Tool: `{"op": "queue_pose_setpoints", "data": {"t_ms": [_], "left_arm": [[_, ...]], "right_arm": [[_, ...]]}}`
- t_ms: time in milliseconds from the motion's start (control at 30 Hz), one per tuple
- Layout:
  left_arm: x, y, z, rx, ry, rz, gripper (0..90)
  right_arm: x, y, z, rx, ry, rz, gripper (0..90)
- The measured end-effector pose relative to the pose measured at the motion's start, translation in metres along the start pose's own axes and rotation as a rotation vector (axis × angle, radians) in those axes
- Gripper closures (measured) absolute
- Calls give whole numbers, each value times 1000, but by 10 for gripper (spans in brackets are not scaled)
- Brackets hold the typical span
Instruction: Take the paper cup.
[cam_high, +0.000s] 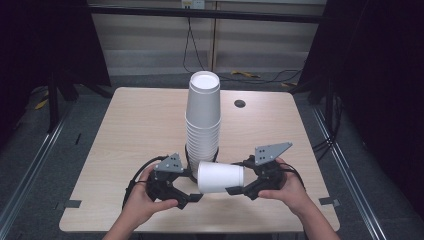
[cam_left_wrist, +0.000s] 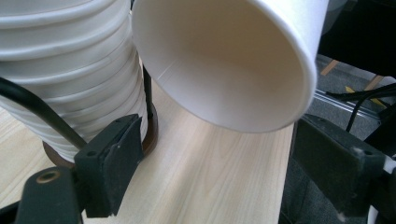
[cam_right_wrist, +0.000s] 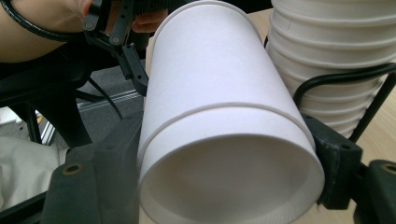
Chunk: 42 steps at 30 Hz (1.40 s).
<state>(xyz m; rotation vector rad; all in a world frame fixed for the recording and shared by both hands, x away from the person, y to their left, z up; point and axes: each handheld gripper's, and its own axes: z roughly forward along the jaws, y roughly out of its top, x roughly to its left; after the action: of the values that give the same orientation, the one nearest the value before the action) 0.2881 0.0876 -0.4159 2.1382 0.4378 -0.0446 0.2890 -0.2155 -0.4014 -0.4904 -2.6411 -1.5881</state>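
A tall stack of upturned white paper cups (cam_high: 203, 120) stands mid-table; it fills the left of the left gripper view (cam_left_wrist: 70, 70) and the right of the right gripper view (cam_right_wrist: 336, 56). In front of it a single white cup (cam_high: 220, 176) lies level in the air, mouth toward my left hand. My right gripper (cam_high: 237, 179) is shut on its base end, one jaw on each side of the cup (cam_right_wrist: 219, 93). My left gripper (cam_high: 190, 199) sits just below the cup's open mouth (cam_left_wrist: 224, 60), jaws apart with only bare table between them.
The stack rests on a dark round base (cam_left_wrist: 150, 137) with a black rod beside it. The light wooden table (cam_high: 140, 130) has a black round hole (cam_high: 240, 103) at the back right. Cables lie on the floor behind; dark curtains flank both sides.
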Motion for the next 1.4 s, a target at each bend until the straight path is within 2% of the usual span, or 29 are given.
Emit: {"op": "queue_pose_setpoints", "data": {"t_ms": [133,267,467,500,833,1400], "left_arm": [[0,0,0,-7,-4,7,156],[-2,1,-2,-3,-3,37,152],[-3,3,-1,-6,8,68,66],[-3,3,-1,-5,-1,74,71],[-4,3,0,-26,-36,80,67],[-4,3,1,-12,-42,89,56]], "right_arm": [[2,2,3,1,19,-7,244],[2,2,5,0,38,-4,244],[3,2,8,10,60,-10,244],[3,1,9,12,65,-5,244],[4,2,15,-7,98,-17,244],[4,5,18,-10,116,-27,244]]}}
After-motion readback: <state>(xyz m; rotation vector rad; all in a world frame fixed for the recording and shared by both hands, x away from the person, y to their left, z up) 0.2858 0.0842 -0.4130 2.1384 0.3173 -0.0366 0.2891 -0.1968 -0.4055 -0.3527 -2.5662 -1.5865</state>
